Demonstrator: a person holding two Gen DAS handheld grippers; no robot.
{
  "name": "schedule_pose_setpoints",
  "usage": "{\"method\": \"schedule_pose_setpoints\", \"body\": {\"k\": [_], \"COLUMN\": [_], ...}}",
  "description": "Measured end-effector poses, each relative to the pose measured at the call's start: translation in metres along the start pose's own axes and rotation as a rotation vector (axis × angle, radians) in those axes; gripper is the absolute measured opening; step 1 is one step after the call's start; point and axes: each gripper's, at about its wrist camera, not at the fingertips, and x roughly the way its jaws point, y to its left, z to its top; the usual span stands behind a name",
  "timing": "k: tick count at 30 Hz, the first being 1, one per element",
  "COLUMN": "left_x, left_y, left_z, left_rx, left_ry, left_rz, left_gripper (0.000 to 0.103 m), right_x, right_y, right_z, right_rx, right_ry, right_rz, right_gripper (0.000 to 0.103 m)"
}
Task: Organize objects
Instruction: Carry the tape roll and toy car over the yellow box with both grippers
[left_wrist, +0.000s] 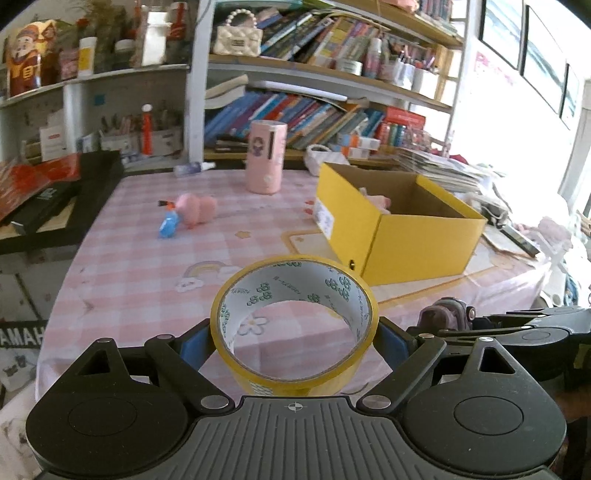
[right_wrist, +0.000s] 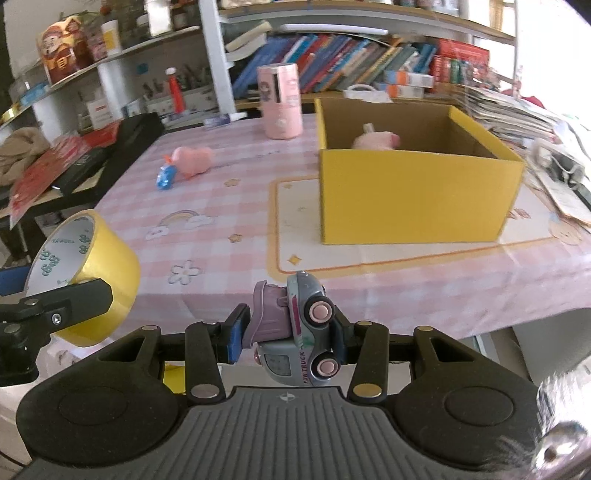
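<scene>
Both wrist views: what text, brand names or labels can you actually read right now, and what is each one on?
"FUN TRUCK": side of the toy truck clamped in the right gripper.
"AMAH": partial white lettering on a dark item at the left edge of the left wrist view.
Green print inside the tape roll in the left gripper: too blurred to read.
Label on the yellow box, book spines: unreadable.

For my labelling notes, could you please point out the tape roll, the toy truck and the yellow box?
tape roll (left_wrist: 295, 280), left wrist view, inner liner.
toy truck (right_wrist: 314, 332), right wrist view, grey side.
yellow box (right_wrist: 413, 195), right wrist view, front wall.
</scene>
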Motion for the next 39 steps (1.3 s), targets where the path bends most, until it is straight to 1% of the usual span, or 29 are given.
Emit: {"method": "schedule_pose_setpoints", "body": {"k": [20,27,39], "left_x": [0.032,0.043,0.061], "left_y": [-0.046,-0.055,-0.079], "left_z": [0.013,0.021,0.045], "left_rx": [0.093,0.103,0.141], "left_ry": [0.02,0.012,-0.043], "left_rz": [-0.15,-0.156,-0.153], "left_gripper": [0.091,0.091,0.091], "right_x": [-0.02,-0.016,-0.002], "right_y": [-0.054,-0.069,-0.099], "right_z": [-0.012,-0.006,0.017], "right_rx": [0.114,0.131,0.137], "right_ry": [0.0,-0.002,-0.012], "right_rz": [-0.14,-0.155,-0.158], "right_gripper": [0.042,0.042,0.042]}}
